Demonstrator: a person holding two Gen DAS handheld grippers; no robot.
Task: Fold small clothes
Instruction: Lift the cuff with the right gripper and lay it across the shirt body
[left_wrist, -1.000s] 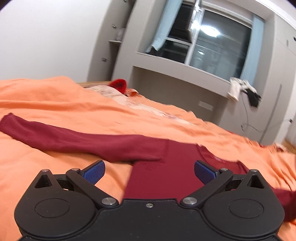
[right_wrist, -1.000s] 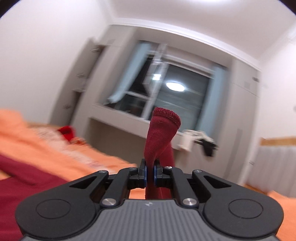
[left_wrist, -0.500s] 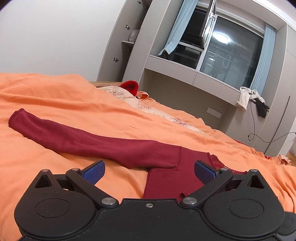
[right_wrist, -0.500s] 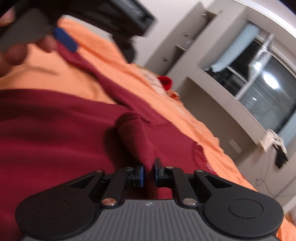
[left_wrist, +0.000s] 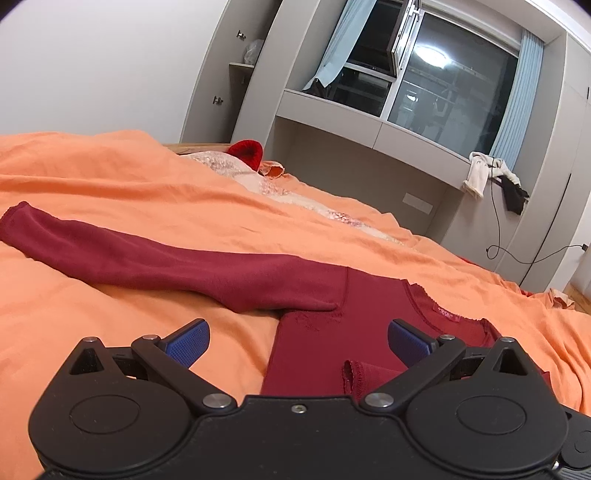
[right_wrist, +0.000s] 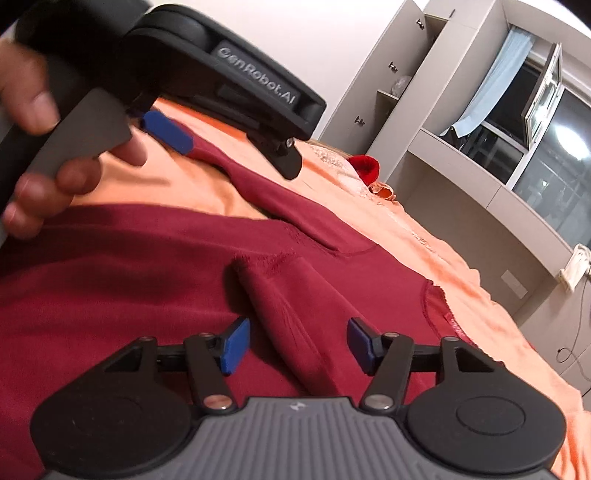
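Both hand-held grippers gape above maroon top (right_wrist: 147, 280).

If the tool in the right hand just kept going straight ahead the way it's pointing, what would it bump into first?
Most likely the folded-over sleeve lying on the dark red shirt. It runs right between the open fingers of the right tool. Depth is hard to judge through the fisheye lens.
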